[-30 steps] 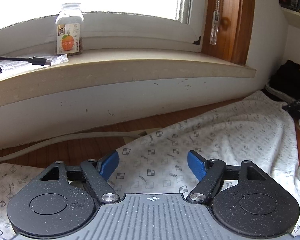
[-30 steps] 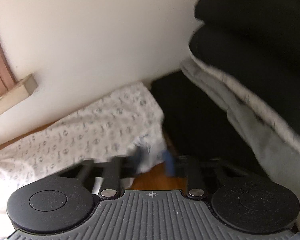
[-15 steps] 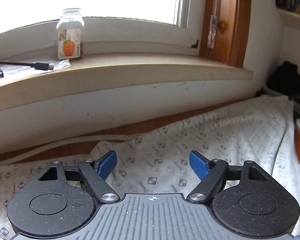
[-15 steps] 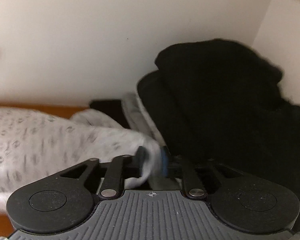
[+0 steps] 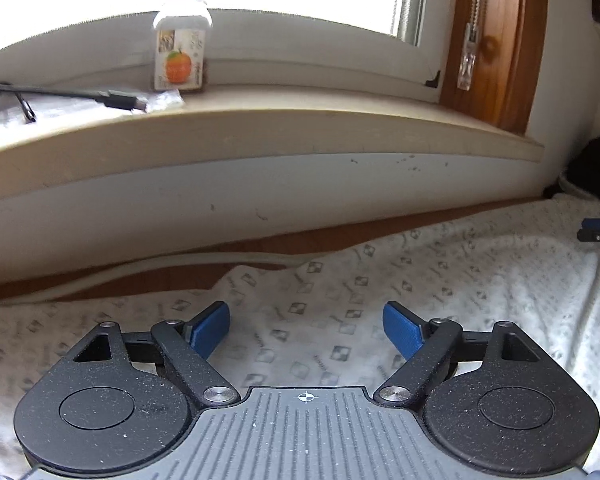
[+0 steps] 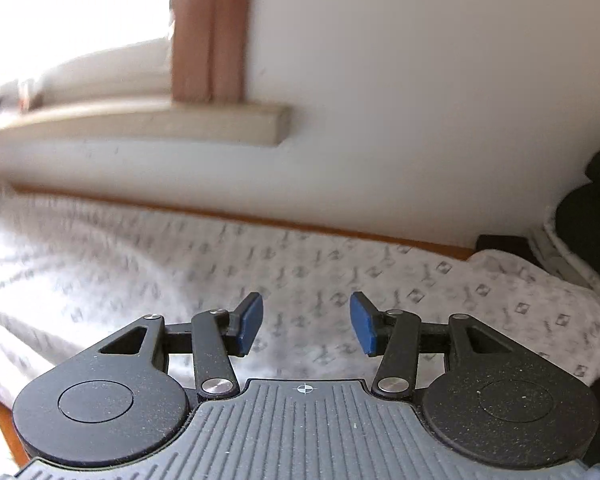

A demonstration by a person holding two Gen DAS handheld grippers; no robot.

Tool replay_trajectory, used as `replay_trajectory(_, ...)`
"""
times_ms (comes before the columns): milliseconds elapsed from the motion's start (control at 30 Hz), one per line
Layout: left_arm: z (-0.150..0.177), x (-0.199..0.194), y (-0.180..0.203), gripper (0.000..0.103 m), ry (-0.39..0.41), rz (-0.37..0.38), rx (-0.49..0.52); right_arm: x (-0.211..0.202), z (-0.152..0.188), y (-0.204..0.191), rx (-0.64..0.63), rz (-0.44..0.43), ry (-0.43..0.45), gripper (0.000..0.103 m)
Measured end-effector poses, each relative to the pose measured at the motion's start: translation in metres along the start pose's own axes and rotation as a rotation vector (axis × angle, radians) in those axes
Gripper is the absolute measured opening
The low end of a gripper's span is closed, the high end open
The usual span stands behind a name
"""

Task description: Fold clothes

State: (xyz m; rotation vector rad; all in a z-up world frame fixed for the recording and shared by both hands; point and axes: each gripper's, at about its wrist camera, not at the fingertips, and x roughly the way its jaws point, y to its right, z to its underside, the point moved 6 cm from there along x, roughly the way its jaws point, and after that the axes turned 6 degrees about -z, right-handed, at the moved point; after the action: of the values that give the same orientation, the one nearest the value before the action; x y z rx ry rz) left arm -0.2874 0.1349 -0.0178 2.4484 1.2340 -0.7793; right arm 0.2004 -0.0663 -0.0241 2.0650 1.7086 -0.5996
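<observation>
Off past the left finger of the left gripper [image 5: 306,330] there was a windowsill [image 5: 260,128] with a black cable [image 5: 80,96] and a little bottle [image 5: 182,46] with an orange on its label, none of it part of the job. That gripper had its blue fingers [image 5: 210,330] spread wide with nothing between them, hanging just above the white printed shirt [image 5: 440,280], which lay spread over a wooden surface [image 5: 148,280] and ran under and ahead of both fingers. The cloth's far edge sat a bit beyond the fingertips, with a pale cord [image 5: 180,264] lying along the wood behind it. Over to the right, the right gripper [image 6: 306,322] was also open, a little less wide, empty too, with the same shirt [image 6: 180,264] below and in front of its fingers and one rounded end of it trailing off past the right finger. A dark pile of clothes [image 6: 592,216] sat beyond that end, against the wall. My read: this was a between-grabs moment, the shirt laid out fairly flat with both grippers free. I honestly couldn't tell from this whether a fold was already in it or not. Whatever came next would've needed a clean pinch on an edge or corner, single layer, both sides level so the cloth didn't skew.
</observation>
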Motion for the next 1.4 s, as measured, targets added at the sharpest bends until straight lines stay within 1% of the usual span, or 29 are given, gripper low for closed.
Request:
replay_trajectory(33, 0.000, -0.002, -0.002, 0.086, 0.002, -0.021, 0.024, 0.006, 0.002, 0.001, 0.000, -0.010, -0.023, 0.050)
replay_trajectory(67, -0.001, -0.003, -0.005, 0.086, 0.004, -0.043, 0.048, 0.007, 0.003, 0.000, -0.003, -0.018, -0.023, 0.050)
replay_trajectory(133, -0.002, -0.002, -0.012, 0.086, -0.006, -0.080, 0.079, 0.007, 0.002, -0.004, -0.029, -0.019, -0.012, 0.059)
replay_trajectory(167, -0.002, 0.002, -0.016, 0.086, -0.023, -0.091, 0.085, 0.009, 0.002, -0.007, -0.046, -0.018, -0.021, 0.059)
replay_trajectory(267, -0.002, 0.014, -0.024, 0.086, -0.060, -0.077, 0.083, 0.006, 0.004, -0.012, -0.037, -0.036, -0.028, 0.059)
replay_trajectory(300, -0.003, 0.016, -0.026, 0.086, -0.064, -0.059, 0.071, 0.006, 0.004, -0.009, -0.020, -0.044, -0.031, 0.060)
replay_trajectory(333, -0.004, 0.017, -0.028, 0.087, -0.063, -0.058, 0.071, 0.007, 0.005, -0.006, 0.000, -0.051, -0.034, 0.061)
replay_trajectory(400, -0.004, 0.020, -0.031, 0.091, -0.063, -0.054, 0.072, 0.008, 0.007, -0.002, 0.034, -0.058, -0.041, 0.066)
replay_trajectory(433, -0.004, 0.020, -0.032, 0.093, -0.066, -0.056, 0.069, 0.009, 0.007, 0.000, 0.047, -0.059, -0.044, 0.068)
replay_trajectory(467, -0.004, 0.021, -0.033, 0.097, -0.070, -0.057, 0.067, 0.010, 0.008, 0.003, 0.060, -0.063, -0.046, 0.068)
replay_trajectory(533, -0.004, 0.022, -0.034, 0.098, -0.075, -0.063, 0.068, 0.012, 0.008, 0.006, 0.081, -0.069, -0.049, 0.071)
replay_trajectory(600, -0.004, 0.023, -0.036, 0.102, -0.082, -0.063, 0.059, 0.013, 0.008, 0.006, 0.078, -0.069, -0.051, 0.072)
replay_trajectory(633, -0.004, 0.023, -0.036, 0.103, -0.083, -0.061, 0.061, 0.013, 0.008, 0.006, 0.079, -0.068, -0.050, 0.068)
replay_trajectory(667, -0.005, 0.022, -0.035, 0.103, -0.083, -0.059, 0.062, 0.009, 0.006, 0.009, 0.090, -0.057, -0.049, 0.062)
replay_trajectory(700, -0.006, 0.015, -0.029, 0.103, -0.073, -0.056, 0.066, 0.004, 0.005, 0.012, 0.105, -0.040, -0.049, 0.049)
replay_trajectory(733, -0.008, 0.009, -0.023, 0.103, -0.062, -0.052, 0.069, -0.006, 0.001, 0.015, 0.110, -0.012, -0.033, 0.046)
replay_trajectory(800, -0.010, -0.003, -0.010, 0.102, -0.042, -0.045, 0.075, -0.042, -0.004, 0.017, 0.077, 0.045, 0.047, 0.047)
replay_trajectory(900, -0.015, -0.021, 0.008, 0.101, -0.011, -0.035, 0.084, -0.092, 0.011, 0.022, 0.027, 0.142, 0.070, 0.047)
replay_trajectory(967, -0.018, -0.033, 0.021, 0.101, 0.009, -0.028, 0.091, -0.113, 0.030, 0.033, 0.082, 0.181, 0.032, 0.048)
replay_trajectory(1000, -0.019, -0.040, 0.027, 0.101, 0.020, -0.025, 0.094, -0.121, 0.040, 0.039, 0.114, 0.185, 0.006, 0.048)
replay_trajectory(1067, -0.022, -0.052, 0.039, 0.102, 0.040, -0.018, 0.100, -0.131, 0.057, 0.049, 0.149, 0.197, 0.001, 0.048)
replay_trajectory(1100, -0.023, -0.058, 0.047, 0.102, 0.050, -0.013, 0.103, -0.132, 0.065, 0.055, 0.175, 0.204, -0.004, 0.049)
replay_trajectory(1167, -0.019, -0.068, 0.075, 0.102, 0.053, 0.032, 0.100, -0.127, 0.078, 0.062, 0.233, 0.201, -0.023, 0.053)
replay_trajectory(1200, -0.015, -0.072, 0.088, 0.101, 0.051, 0.062, 0.092, -0.124, 0.083, 0.064, 0.254, 0.195, -0.022, 0.053)
replay_trajectory(1267, -0.004, -0.078, 0.115, 0.099, 0.052, 0.107, 0.109, -0.119, 0.087, 0.064, 0.280, 0.193, -0.019, 0.054)
replay_trajectory(1300, 0.001, -0.082, 0.128, 0.095, 0.052, 0.130, 0.118, -0.116, 0.086, 0.063, 0.271, 0.202, -0.023, 0.056)
replay_trajectory(1333, 0.007, -0.085, 0.142, 0.090, 0.052, 0.152, 0.126, -0.113, 0.086, 0.062, 0.255, 0.213, -0.028, 0.055)
replay_trajectory(1367, 0.012, -0.088, 0.155, 0.075, 0.052, 0.173, 0.136, -0.116, 0.084, 0.062, 0.247, 0.218, -0.018, 0.052)
replay_trajectory(1400, 0.016, -0.089, 0.165, 0.067, 0.049, 0.186, 0.148, -0.122, 0.081, 0.063, 0.242, 0.221, -0.001, 0.035)
